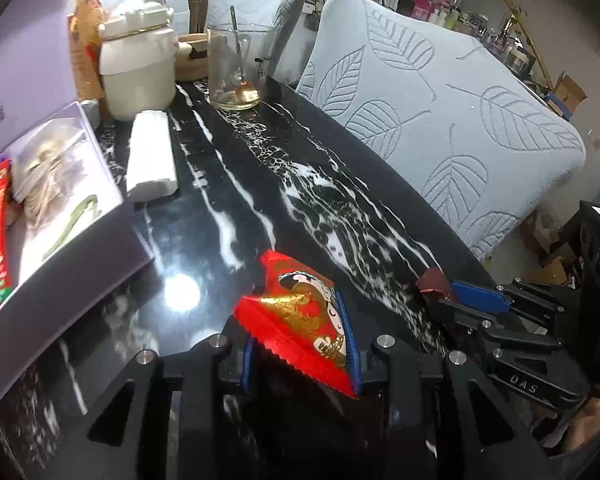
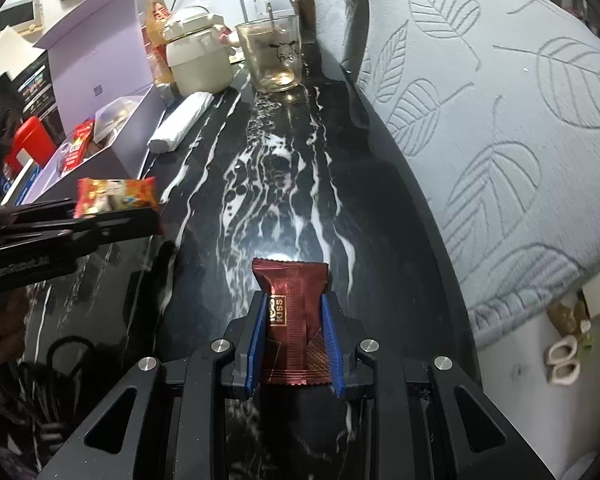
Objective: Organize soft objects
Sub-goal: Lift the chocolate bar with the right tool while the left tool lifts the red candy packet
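My left gripper (image 1: 300, 344) is shut on a red and gold snack packet (image 1: 304, 316), held a little above the black marble table (image 1: 228, 168). My right gripper (image 2: 292, 344) is shut on a dark red KISS candy packet (image 2: 292, 320); it also shows at the right in the left wrist view as the right gripper (image 1: 440, 294) with the candy packet (image 1: 432, 282) at its tip. In the right wrist view the left gripper (image 2: 140, 210) reaches in from the left with the red snack packet (image 2: 116, 196). A lilac box (image 1: 80, 216) with snacks inside lies open at the left.
A cream jar (image 1: 136, 64), a glass cup (image 1: 236, 64) with a spoon and a white tissue pack (image 1: 152, 156) stand at the table's far end. A grey leaf-patterned chair back (image 1: 440, 120) runs along the table's right edge. A person's hand (image 2: 0, 332) shows at the left.
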The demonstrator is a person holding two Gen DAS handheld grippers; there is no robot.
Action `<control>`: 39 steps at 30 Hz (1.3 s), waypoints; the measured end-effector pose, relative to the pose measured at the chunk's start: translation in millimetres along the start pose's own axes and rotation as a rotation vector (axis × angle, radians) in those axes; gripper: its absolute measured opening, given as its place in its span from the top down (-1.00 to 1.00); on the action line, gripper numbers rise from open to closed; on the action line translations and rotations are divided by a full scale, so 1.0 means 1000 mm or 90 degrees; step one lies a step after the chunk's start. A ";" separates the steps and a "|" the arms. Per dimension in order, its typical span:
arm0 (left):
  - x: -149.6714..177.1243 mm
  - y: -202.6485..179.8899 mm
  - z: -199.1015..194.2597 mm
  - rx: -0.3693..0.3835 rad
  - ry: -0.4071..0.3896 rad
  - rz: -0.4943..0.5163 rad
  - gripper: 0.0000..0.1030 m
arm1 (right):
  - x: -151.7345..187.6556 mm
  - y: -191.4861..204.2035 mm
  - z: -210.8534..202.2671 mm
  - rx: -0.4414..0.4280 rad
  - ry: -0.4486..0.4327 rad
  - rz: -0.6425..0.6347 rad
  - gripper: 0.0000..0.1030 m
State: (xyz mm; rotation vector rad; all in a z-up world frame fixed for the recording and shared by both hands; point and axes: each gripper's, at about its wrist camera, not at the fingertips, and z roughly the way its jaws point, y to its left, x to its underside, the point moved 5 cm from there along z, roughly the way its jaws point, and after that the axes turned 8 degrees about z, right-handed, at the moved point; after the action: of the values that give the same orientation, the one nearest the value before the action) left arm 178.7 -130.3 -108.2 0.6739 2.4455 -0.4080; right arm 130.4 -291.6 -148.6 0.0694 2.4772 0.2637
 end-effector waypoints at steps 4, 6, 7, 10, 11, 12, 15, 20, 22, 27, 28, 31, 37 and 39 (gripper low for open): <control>0.012 -0.006 -0.011 0.004 0.000 -0.008 0.35 | 0.010 0.006 -0.009 -0.008 -0.003 0.002 0.48; 0.019 -0.008 -0.018 -0.001 -0.002 -0.010 0.35 | 0.012 0.008 -0.013 -0.010 -0.008 0.002 0.48; 0.022 -0.009 -0.021 -0.001 -0.004 -0.013 0.35 | 0.014 0.010 -0.016 -0.013 -0.011 0.001 0.48; 0.034 -0.012 -0.032 -0.003 -0.007 -0.024 0.35 | 0.019 0.016 -0.024 -0.020 -0.018 -0.007 0.48; 0.037 -0.012 -0.035 -0.004 -0.008 -0.028 0.35 | 0.020 0.018 -0.026 -0.021 -0.019 -0.010 0.48; 0.040 -0.013 -0.037 -0.004 -0.008 -0.031 0.35 | 0.022 0.021 -0.027 -0.022 -0.020 -0.013 0.48; 0.050 -0.013 -0.049 -0.008 -0.013 -0.042 0.35 | 0.030 0.029 -0.033 -0.036 -0.020 -0.018 0.48; 0.068 -0.011 -0.069 -0.023 -0.027 -0.059 0.35 | 0.042 0.044 -0.039 -0.053 -0.019 -0.032 0.48; 0.075 -0.010 -0.075 -0.028 -0.029 -0.067 0.35 | 0.046 0.054 -0.042 -0.066 -0.021 -0.044 0.48; 0.100 -0.002 -0.092 -0.047 -0.036 -0.097 0.35 | 0.058 0.077 -0.045 -0.105 -0.016 -0.072 0.48; 0.105 0.000 -0.096 -0.051 -0.037 -0.102 0.35 | 0.060 0.082 -0.045 -0.110 -0.015 -0.077 0.48; 0.118 0.007 -0.106 -0.066 -0.040 -0.120 0.35 | 0.068 0.098 -0.044 -0.130 -0.008 -0.095 0.48; 0.142 0.023 -0.126 -0.094 -0.050 -0.165 0.35 | 0.080 0.132 -0.042 -0.172 0.003 -0.136 0.48; 0.148 0.029 -0.134 -0.104 -0.056 -0.178 0.35 | 0.082 0.143 -0.042 -0.185 0.007 -0.152 0.48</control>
State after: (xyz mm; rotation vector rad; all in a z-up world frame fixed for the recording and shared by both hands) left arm 29.8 5.3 -93.4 0.2397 2.4620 -0.3327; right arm 37.6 -149.3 -135.9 -0.3485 2.4025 0.5161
